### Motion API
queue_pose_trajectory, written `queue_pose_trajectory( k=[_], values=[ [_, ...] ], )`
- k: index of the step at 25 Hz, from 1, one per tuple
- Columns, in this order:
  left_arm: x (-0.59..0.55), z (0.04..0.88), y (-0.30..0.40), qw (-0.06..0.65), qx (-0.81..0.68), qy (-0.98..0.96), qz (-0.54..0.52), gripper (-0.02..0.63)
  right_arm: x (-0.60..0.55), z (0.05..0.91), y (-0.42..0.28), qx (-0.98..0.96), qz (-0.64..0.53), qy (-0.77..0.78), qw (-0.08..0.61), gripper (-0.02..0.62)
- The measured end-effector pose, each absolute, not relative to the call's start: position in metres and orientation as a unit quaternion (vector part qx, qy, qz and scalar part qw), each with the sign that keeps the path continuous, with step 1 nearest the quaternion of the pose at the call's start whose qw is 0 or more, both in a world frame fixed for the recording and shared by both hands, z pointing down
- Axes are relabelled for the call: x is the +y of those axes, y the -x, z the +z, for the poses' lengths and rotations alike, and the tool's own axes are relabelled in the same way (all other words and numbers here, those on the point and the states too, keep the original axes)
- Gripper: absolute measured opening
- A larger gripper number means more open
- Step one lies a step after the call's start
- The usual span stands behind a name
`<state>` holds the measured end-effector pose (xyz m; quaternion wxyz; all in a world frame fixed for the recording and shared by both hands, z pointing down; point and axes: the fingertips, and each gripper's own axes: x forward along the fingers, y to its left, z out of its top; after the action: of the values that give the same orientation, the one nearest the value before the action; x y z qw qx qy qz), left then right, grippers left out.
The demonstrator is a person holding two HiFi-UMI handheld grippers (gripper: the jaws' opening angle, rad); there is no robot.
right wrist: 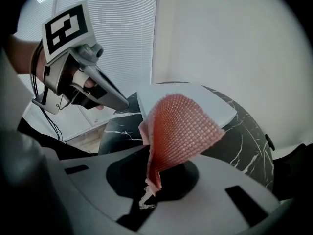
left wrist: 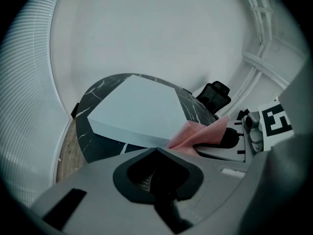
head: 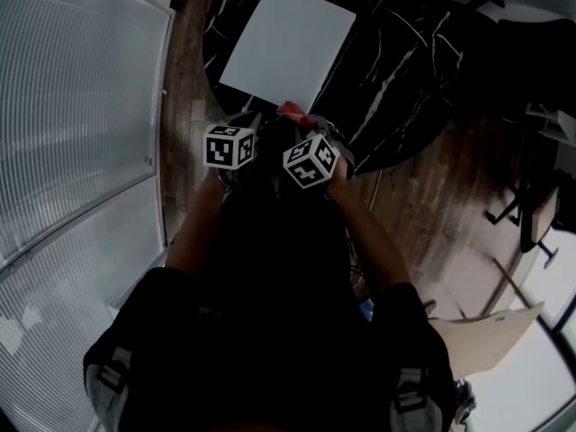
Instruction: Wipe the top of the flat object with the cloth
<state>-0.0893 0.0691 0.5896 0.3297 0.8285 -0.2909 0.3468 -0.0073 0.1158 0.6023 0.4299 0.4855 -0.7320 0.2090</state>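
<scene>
A white flat object [head: 288,43] lies on a round black marble table [head: 405,70]. Both grippers hover at the table's near edge, side by side. My right gripper [head: 292,120] is shut on a pink waffle-weave cloth [head: 290,109]. In the right gripper view the cloth [right wrist: 178,129] stands up from the right gripper [right wrist: 151,153] and hides part of the flat object [right wrist: 215,104]. My left gripper [left wrist: 156,150] is shut with nothing in it and points at the flat object's [left wrist: 139,106] near corner. The cloth [left wrist: 200,133] sits just right of that corner.
A ribbed translucent wall panel [head: 72,106] runs along the left. Wooden floor [head: 432,205] surrounds the table. A black chair [left wrist: 215,94] stands beyond the table. Dark furniture legs [head: 531,205] and a pale board [head: 486,331] are on the right.
</scene>
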Motion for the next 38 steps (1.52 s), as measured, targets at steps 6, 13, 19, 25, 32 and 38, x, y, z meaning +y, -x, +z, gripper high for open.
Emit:
queue_pose_trajectory(
  k=[6,13,19,25,32,38],
  values=[
    [0.078,0.580,0.082,0.333,-0.297,-0.830,0.336,0.001,0.117,0.596,0.002,-0.743,0.200,-0.491,0.408,0.009],
    [0.079,0.541,0.090,0.327,-0.316,-0.839,0.299,0.002,0.111,0.553,0.006,-0.763,0.273,-0.533,0.243,0.009],
    [0.065,0.495,0.093,0.305,-0.323,-0.861,0.247,0.002,0.095,0.509,-0.010,-0.723,0.287,-0.620,0.105,0.008],
    [0.069,0.442,0.099,0.289,-0.297,-0.890,0.192,0.002,0.096,0.467,0.006,-0.703,0.255,-0.661,0.062,0.006],
    [0.085,0.397,0.137,0.233,-0.299,-0.911,0.164,0.001,0.115,0.410,0.035,-0.698,0.203,-0.683,0.067,0.006],
    [0.112,0.343,0.167,0.180,-0.292,-0.932,0.118,0.000,0.148,0.350,0.056,-0.681,0.153,-0.715,0.042,0.006]
  ],
)
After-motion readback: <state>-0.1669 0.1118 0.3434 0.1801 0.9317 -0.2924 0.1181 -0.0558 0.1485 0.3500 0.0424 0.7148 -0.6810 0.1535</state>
